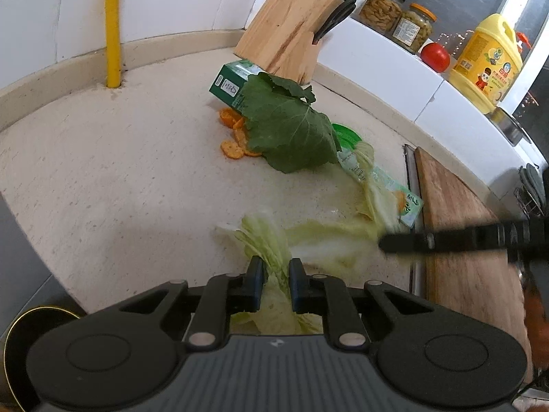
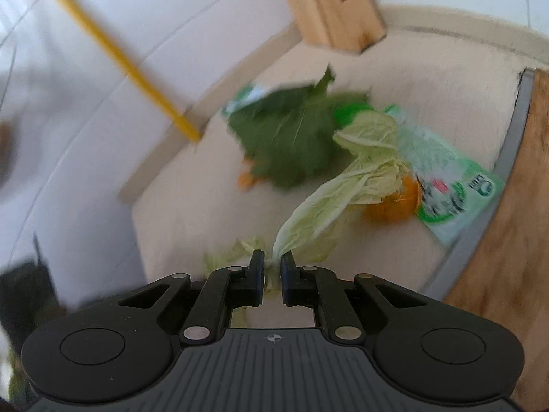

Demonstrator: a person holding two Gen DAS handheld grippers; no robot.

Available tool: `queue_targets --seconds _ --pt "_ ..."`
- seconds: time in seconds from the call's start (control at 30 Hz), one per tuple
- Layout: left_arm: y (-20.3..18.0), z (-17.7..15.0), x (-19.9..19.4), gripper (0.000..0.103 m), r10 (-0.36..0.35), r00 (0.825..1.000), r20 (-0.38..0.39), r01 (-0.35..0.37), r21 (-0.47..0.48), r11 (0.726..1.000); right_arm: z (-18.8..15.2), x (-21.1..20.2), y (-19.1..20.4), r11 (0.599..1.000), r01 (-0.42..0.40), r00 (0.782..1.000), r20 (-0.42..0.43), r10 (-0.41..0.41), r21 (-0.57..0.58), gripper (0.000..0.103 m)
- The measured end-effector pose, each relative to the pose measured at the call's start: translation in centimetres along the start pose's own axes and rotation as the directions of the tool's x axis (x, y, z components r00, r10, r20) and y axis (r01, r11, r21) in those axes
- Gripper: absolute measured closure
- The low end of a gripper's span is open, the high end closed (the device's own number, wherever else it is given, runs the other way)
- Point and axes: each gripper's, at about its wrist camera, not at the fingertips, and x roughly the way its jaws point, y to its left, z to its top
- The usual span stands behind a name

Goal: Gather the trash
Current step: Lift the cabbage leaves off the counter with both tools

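Observation:
Trash lies on the pale stone counter [image 1: 120, 178]. My left gripper [image 1: 275, 262] is shut on a pale cabbage leaf [image 1: 264, 237] that runs back between its jaws. My right gripper [image 2: 272, 257] is shut on the stem end of a second cabbage leaf [image 2: 329, 202]; its black fingers [image 1: 446, 240] reach in blurred from the right. Beyond lie a dark green leaf [image 1: 291, 127] [image 2: 291, 137], orange peel pieces [image 1: 235, 137], a green carton [image 1: 230, 84], a green lid [image 1: 346, 135] and a green plastic wrapper [image 1: 387, 185] [image 2: 446, 178] over an orange peel [image 2: 394, 206].
A wooden knife block [image 1: 284, 34] stands behind the trash, a yellow pipe [image 1: 113, 34] at the back left. A wooden cutting board [image 1: 473, 240] lies on the right. Jars [image 1: 381, 8], a tomato [image 1: 435, 56] and a yellow bottle [image 1: 487, 61] line the ledge.

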Motion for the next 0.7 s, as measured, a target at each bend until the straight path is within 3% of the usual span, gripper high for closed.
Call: queue_targets --seconds 0.07,0.13,0.17,0.27,0.3,0.37,0.53,0.63,0.67,0.7 --pt "0.0 -0.1 -0.1 0.092 -0.002 1.0 0.001 0.002 -0.001 1.0 -0.9 0.0 -0.1 1.0 0.022 0.999 -0.036 -0.022 -0.012 0.089" --pt "0.0 -0.2 -0.2 0.092 -0.002 1.0 0.001 0.002 0.004 1.0 -1.3 0.1 -0.2 0.999 0.034 0.996 -0.08 -0.036 -0.033 0.079" --pt "0.0 -0.3 -0.3 0.092 -0.002 1.0 0.001 0.002 0.004 1.0 -1.4 0.0 -0.3 0.998 0.045 0.996 -0.08 -0.048 -0.041 0.072" --pt "0.1 -0.5 -0.5 0.092 -0.005 1.0 0.0 0.005 -0.003 1.0 -1.3 -1.0 -0.2 0.991 0.106 0.992 -0.058 -0.111 -0.081 0.063" --pt "0.2 -0.5 -0.5 0.091 -0.007 1.0 0.0 0.007 -0.008 1.0 -1.2 -1.4 -0.3 0.989 0.124 0.991 -0.044 -0.128 -0.086 0.048" --pt "0.2 -0.5 -0.5 0.091 -0.01 1.0 0.0 0.01 -0.015 1.0 -0.6 -2.0 -0.4 0.986 0.145 0.989 0.006 -0.145 -0.076 0.027" --pt "0.2 -0.5 -0.4 0.091 -0.013 1.0 -0.003 0.013 -0.018 1.0 1.3 -0.4 -0.3 0.99 0.132 0.991 0.043 -0.13 -0.049 0.02" --pt "0.2 -0.6 -0.5 0.091 -0.01 1.0 0.0 0.01 -0.016 1.0 1.9 2.1 -0.3 0.989 0.146 0.989 0.009 -0.146 -0.016 0.022" --pt "0.2 -0.7 -0.5 0.091 -0.01 1.0 0.0 0.01 -0.016 1.0 1.9 2.9 -0.4 0.989 0.149 0.989 -0.004 -0.149 -0.003 0.04" --pt "0.2 -0.7 -0.6 0.091 -0.01 1.0 0.0 0.01 -0.016 1.0 1.7 3.3 -0.4 0.988 0.156 0.988 -0.015 -0.155 0.003 0.072"
